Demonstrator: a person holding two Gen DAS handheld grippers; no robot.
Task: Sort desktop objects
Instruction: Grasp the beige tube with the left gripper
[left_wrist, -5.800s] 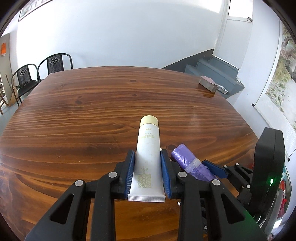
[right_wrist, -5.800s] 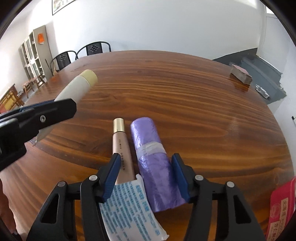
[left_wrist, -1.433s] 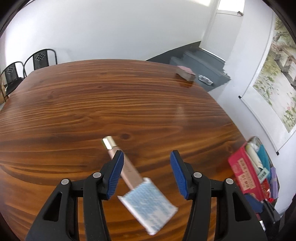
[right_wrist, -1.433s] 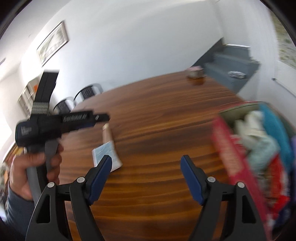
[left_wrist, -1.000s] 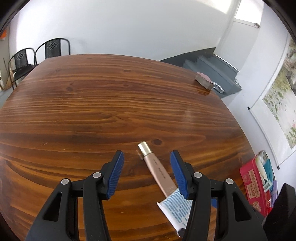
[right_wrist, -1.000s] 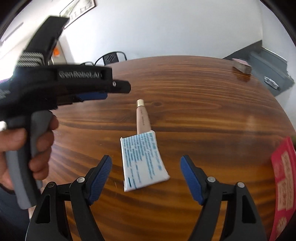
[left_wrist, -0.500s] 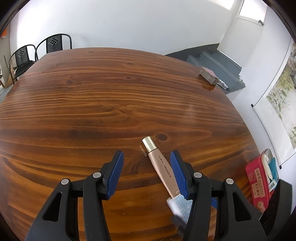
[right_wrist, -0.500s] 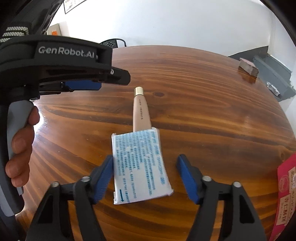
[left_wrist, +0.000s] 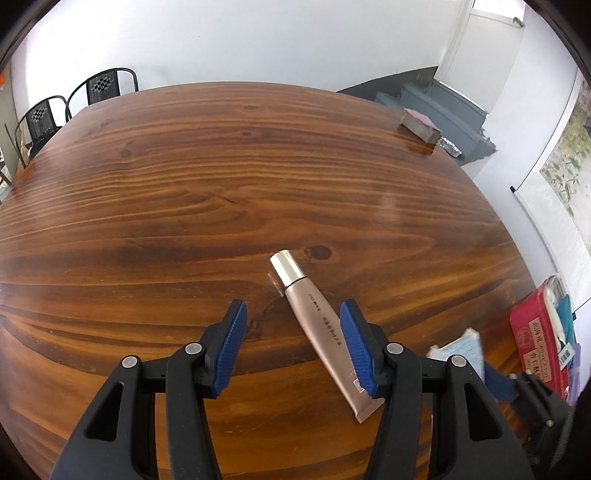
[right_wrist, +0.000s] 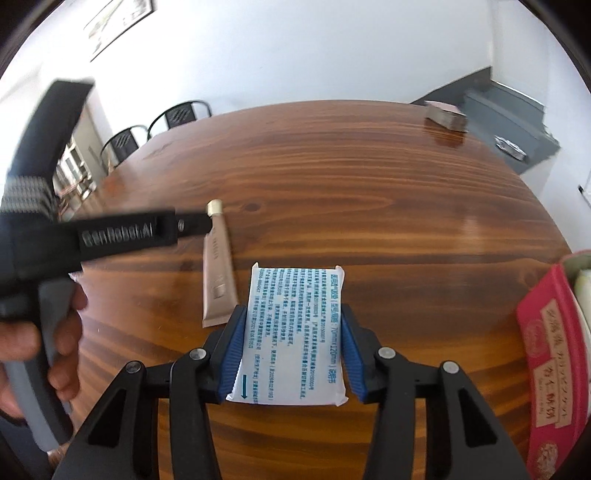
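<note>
Blue pads on your right gripper (right_wrist: 291, 345) were closing on the white packet (right_wrist: 293, 332), one pad against each long edge, so the packet sat clamped between them above the table (right_wrist: 369, 206). The packet's blue print faced up, and its far end reached past the fingertips.

Your left gripper (left_wrist: 293, 338) had its jaws apart and held nothing. The tube (left_wrist: 321, 332) lay flat on the table between them, slanting across the gap: its gold cap pointed away from you and its crimped end passed under the right-hand pad. You could not tell from either view whether that pad touched the tube. In the right wrist view the tube (right_wrist: 218, 266) lay just beside the packet, on its left, with the left gripper (right_wrist: 192, 223) blurred over the cap end and your hand (right_wrist: 55, 332) around its grey handle.

Taking the tube as the mark: the red box (left_wrist: 535, 343) stood well to its right, at the table's edge, open, with pale and teal things inside. The same box (right_wrist: 554, 354) showed at the right edge of the right wrist view. A small block (left_wrist: 421, 125) sat far beyond the tube, near the table's far right corner. Two black chairs (left_wrist: 74, 103) stood past the far left end of the table.
</note>
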